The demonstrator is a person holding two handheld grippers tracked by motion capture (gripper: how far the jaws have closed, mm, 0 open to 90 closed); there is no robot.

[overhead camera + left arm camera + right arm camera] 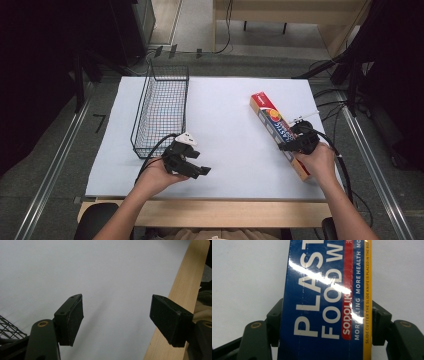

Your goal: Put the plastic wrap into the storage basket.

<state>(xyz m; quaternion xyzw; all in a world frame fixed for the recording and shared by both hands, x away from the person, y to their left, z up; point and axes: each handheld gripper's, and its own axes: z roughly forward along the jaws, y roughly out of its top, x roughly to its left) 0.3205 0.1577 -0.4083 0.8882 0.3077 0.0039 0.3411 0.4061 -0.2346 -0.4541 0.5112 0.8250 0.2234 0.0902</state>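
A long box of plastic food wrap, blue with a red end and a yellow edge, lies slantwise on the right of the white table top. My right gripper comes down on the near half of the box. In the right gripper view the box fills the gap, and both jaws of that gripper press on its long sides. My left gripper hovers near the front edge of the table, left of the middle. Its jaws stand wide apart in the left gripper view, with nothing between them.
A black wire basket stands at the left of the table, just beyond the left hand; a corner of the basket shows beside the left jaw. The wooden front edge of the table runs close to that gripper. Cables trail from both grippers.
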